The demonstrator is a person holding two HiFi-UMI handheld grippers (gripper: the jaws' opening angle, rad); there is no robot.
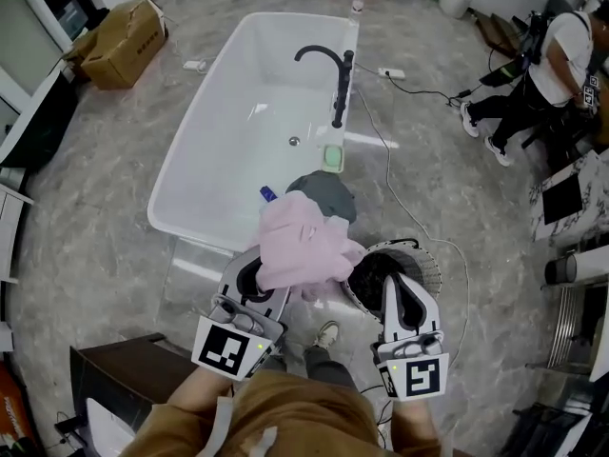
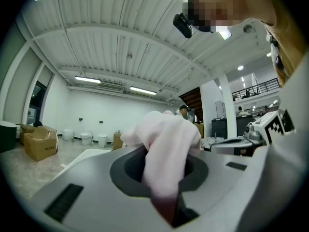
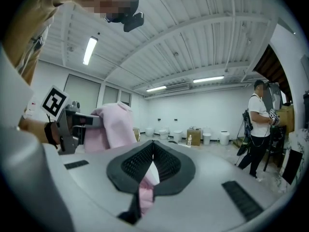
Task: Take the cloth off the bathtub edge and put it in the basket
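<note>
Illumination was bright and even, supplied by ceiling strip lights. Glare patches marked the floor beside the bathtub. Both gripper views showed fisheye curvature, dark vignetted corners and a soft foreground.

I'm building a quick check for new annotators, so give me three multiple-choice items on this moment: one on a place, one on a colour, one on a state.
1. Relative to the white bathtub, where is the dark mesh basket?
A. inside it
B. on the floor past its near end
C. on its rim

2. What colour is the crumpled cloth at the left gripper?
A. pink
B. green
C. black

3. How do the left gripper's jaws stand?
A. wide apart, empty
B. shut on a tap
C. shut on the crumpled cloth

Answers: B, as the head view shows it on the floor; A, as it is pink in every view; C, as the left gripper view shows it pinched.
</note>
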